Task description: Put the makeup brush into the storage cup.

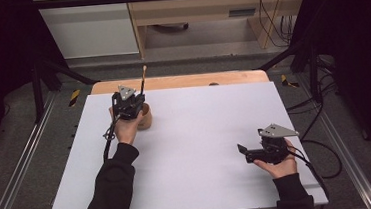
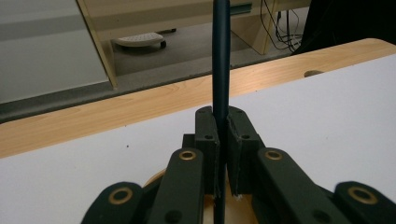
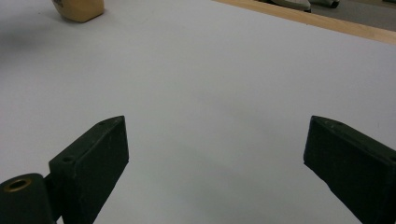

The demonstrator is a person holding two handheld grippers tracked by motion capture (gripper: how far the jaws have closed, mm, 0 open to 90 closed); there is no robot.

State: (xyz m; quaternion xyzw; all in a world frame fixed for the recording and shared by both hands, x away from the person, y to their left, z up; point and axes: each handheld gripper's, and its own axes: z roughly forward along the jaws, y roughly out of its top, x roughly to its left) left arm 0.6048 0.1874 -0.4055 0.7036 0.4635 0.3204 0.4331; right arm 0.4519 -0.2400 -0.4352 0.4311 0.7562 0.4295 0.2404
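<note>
A small wooden cup [image 1: 145, 118] stands on the white table top at the back left, and its base also shows at the top left of the right gripper view [image 3: 78, 9]. My left gripper [image 1: 129, 105] hangs right over the cup, shut on a thin dark stick [image 2: 220, 70] that points straight up. The stick's upper end [image 1: 143, 80] looks wooden and rises past the table's far edge. My right gripper [image 1: 242, 149] rests low at the front right, jaws wide apart with nothing between them [image 3: 215, 163].
The white sheet [image 1: 197, 148] covers a wooden table whose far edge [image 1: 181, 80] shows as a bare strip. Beyond it stand a wooden cabinet [image 1: 201, 13] and cables [image 1: 277, 22]. Metal rails [image 1: 18, 173] run along both sides.
</note>
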